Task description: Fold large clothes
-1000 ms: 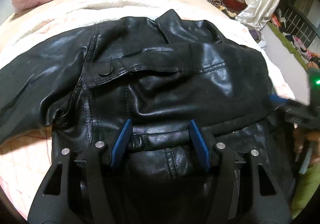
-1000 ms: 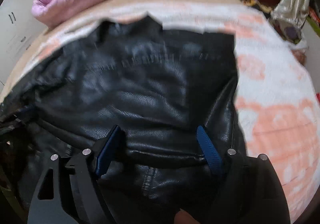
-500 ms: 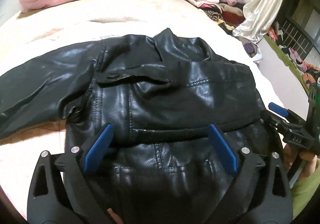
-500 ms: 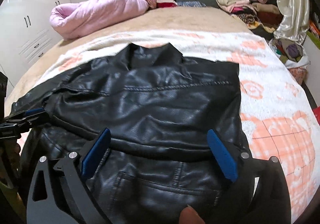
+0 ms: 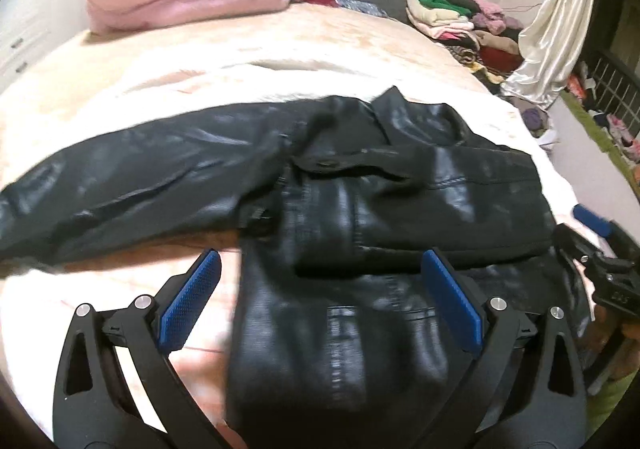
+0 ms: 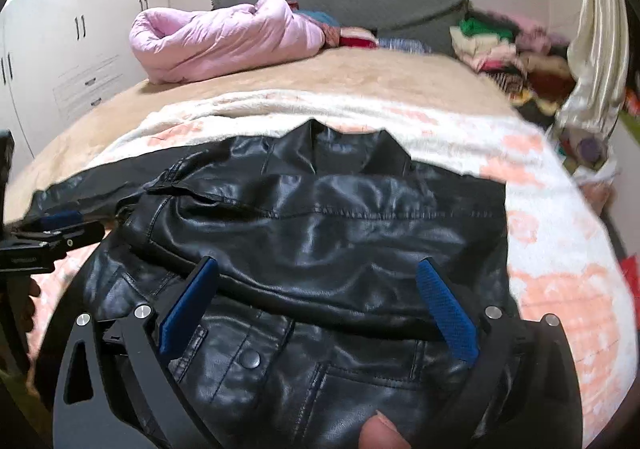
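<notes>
Black leather jacket spread on bed, pink quilt and clothes pile beyond it, left gripper and right gripper above it, jaws wide, holding nothing.

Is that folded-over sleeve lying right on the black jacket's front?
Touching. In the right wrist view the sleeve lies flat across the jacket front, with no gap showing along its lower edge.

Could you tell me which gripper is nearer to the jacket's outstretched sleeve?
Left. The left gripper hangs open just beside the outstretched sleeve; the right gripper is open over the jacket's folded opposite side.
</notes>
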A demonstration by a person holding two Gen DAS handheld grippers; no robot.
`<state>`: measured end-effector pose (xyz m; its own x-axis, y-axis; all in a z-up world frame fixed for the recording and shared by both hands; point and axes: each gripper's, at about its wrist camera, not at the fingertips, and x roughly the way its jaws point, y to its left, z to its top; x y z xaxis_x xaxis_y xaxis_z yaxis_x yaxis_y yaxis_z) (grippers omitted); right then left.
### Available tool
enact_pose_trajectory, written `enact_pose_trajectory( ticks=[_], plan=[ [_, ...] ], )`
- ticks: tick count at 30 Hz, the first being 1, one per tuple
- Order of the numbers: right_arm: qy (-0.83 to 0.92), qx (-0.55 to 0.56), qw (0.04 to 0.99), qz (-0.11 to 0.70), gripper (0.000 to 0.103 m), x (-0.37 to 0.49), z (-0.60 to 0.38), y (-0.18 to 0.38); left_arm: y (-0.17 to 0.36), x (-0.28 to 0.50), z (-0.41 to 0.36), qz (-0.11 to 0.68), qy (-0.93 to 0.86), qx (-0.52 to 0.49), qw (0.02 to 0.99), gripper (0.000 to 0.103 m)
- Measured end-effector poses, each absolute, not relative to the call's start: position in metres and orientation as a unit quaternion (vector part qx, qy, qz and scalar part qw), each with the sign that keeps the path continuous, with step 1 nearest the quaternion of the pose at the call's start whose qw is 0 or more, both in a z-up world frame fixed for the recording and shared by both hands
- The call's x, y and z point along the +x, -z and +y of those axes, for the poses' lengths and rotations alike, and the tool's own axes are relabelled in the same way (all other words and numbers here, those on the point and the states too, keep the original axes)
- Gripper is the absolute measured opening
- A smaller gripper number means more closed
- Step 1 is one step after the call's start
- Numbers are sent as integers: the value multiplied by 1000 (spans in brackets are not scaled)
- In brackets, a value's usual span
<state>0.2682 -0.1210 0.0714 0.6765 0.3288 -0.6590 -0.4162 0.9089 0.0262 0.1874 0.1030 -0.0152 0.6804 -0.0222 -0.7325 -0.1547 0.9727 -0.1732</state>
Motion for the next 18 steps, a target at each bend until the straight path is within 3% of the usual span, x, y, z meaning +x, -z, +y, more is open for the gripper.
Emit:
enact_pose_trajectory(
  ticks=[18],
  plan=[
    [-255,-89,903,335,99,244,-31,-84,7,154,165,375,-95,-127,913,94]
  ],
)
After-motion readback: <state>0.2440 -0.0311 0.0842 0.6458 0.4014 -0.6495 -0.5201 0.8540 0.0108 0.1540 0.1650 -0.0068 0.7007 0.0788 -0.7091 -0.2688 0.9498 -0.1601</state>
